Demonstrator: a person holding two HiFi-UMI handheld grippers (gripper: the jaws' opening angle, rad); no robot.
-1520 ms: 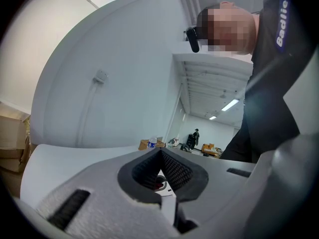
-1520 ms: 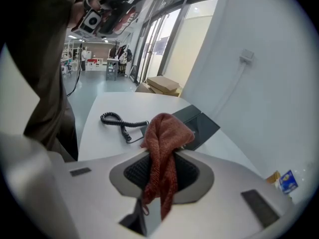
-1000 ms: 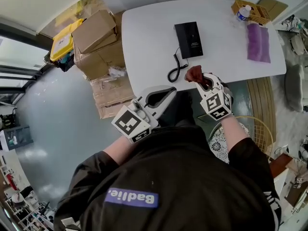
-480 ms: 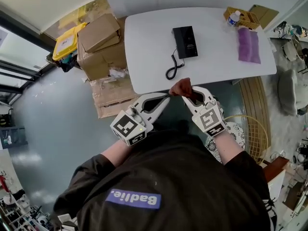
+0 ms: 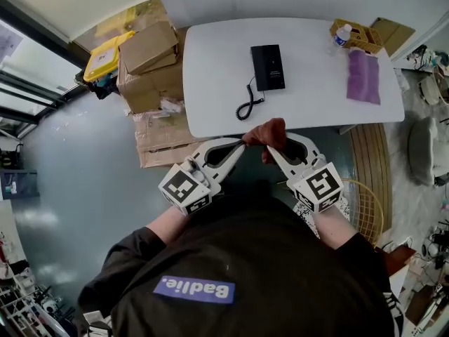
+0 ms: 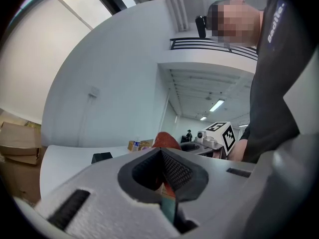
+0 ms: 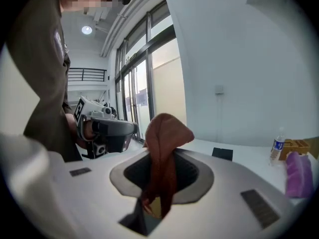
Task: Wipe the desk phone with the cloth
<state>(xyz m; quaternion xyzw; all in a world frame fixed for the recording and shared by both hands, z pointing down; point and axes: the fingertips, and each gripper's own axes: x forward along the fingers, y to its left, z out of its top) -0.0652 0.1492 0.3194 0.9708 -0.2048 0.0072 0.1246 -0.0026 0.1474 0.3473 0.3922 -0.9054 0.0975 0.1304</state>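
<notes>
The left tongs [image 5: 242, 144] and right tongs [image 5: 272, 148] both pinch the crumpled red-brown cloth [image 5: 271, 130], held up near the white table [image 5: 210, 83]. The flat black desk phone [image 5: 268, 67] lies on that table, apart from the cloth. A blue label [image 5: 193, 290] on the person's dark top says "Badlie".

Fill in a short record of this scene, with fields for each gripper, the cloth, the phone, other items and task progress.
left gripper: jaws together, tips at the cloth; no grip on it can be confirmed
right gripper: jaws shut on the cloth
cloth: reddish-brown, bunched, held off the table's near edge
desk phone: black, flat on the white table, coiled cord toward the near edge
other items: purple pack, bottle, yellow basket, cardboard boxes
task progress: cloth not yet on the phone
</notes>
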